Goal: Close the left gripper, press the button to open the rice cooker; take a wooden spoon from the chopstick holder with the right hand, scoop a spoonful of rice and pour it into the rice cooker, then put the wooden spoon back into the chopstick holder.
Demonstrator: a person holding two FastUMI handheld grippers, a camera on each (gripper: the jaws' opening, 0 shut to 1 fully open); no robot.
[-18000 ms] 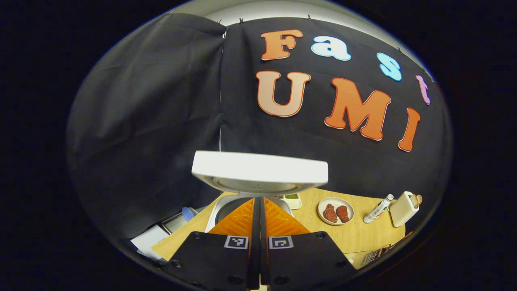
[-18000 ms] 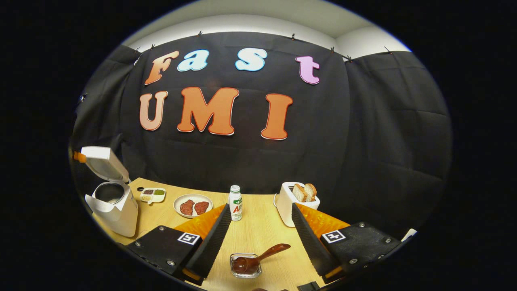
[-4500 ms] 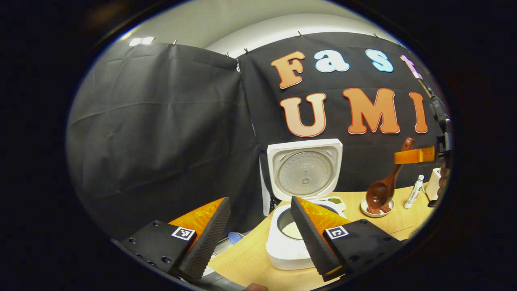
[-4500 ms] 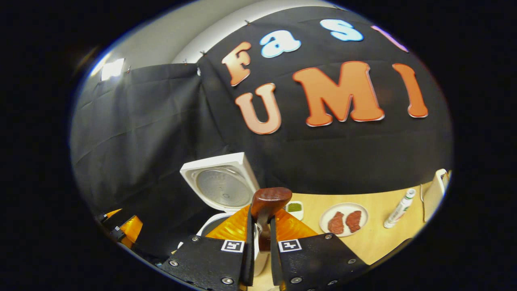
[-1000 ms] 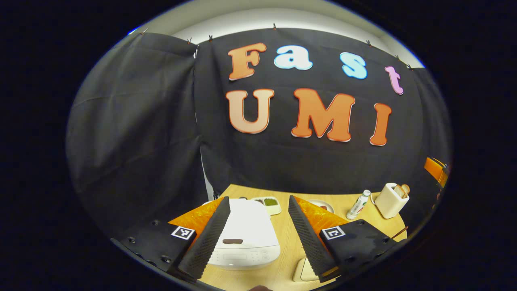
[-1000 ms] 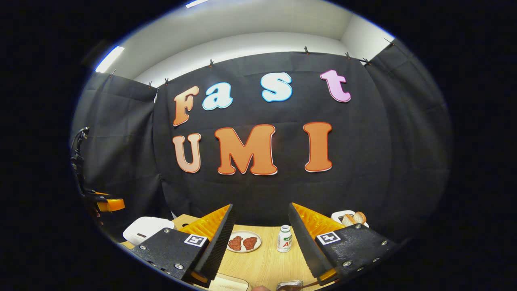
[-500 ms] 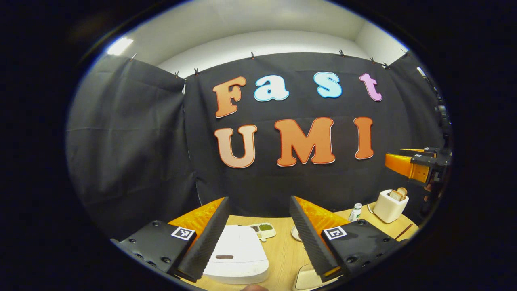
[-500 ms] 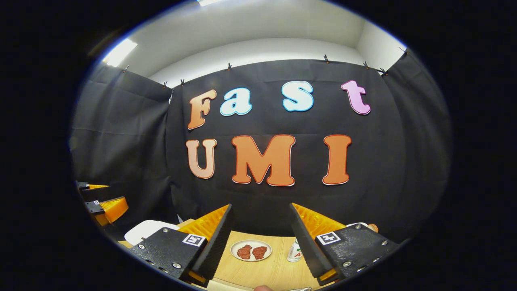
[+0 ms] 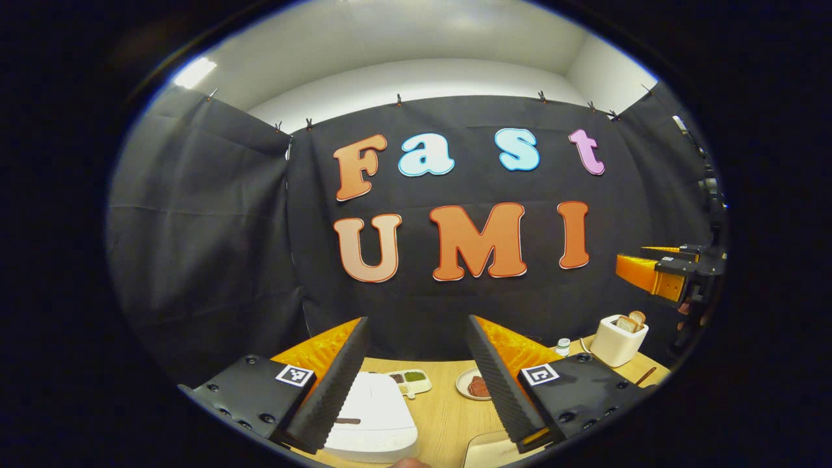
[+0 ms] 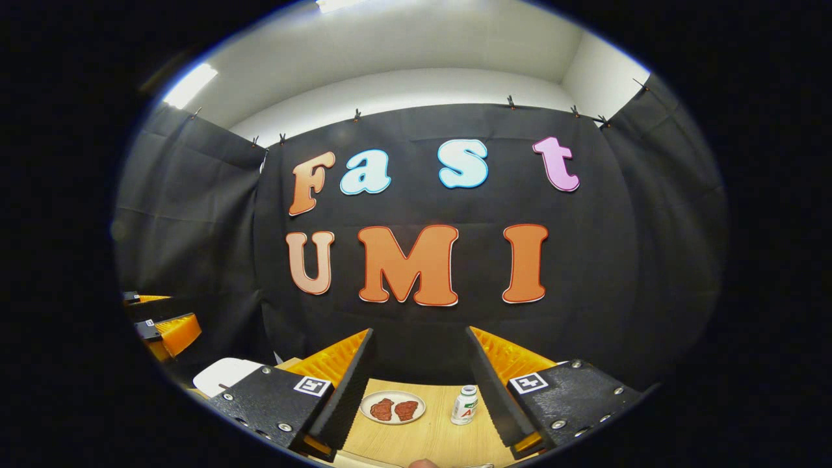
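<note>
The white rice cooker (image 9: pixel 374 422) stands with its lid down on the wooden table (image 9: pixel 442 416), low between the fingers of my left gripper (image 9: pixel 416 383). That gripper is open and holds nothing. My right gripper (image 10: pixel 416 390) is also open and empty, raised above the table (image 10: pixel 416 435). In the right gripper view the rice cooker (image 10: pixel 224 374) is at the lower left, with the left gripper (image 10: pixel 162 318) above it. The right gripper (image 9: pixel 656 276) hangs at the far right of the left gripper view. A thin brown handle (image 9: pixel 645 376) lies at the table's right edge.
A plate of meat (image 10: pixel 392 407) and a small white bottle (image 10: pixel 464 403) stand mid-table. A seasoning tray (image 9: pixel 411 380) sits behind the cooker, and a toaster with bread (image 9: pixel 617 338) stands at the right. A pale flat thing (image 9: pixel 487 448) lies at the near edge.
Over the last second both views have tipped upward, so the table things sit lower. Since 4.5 s ago the cooker lid has come down and the right gripper has let go of the spoon.
</note>
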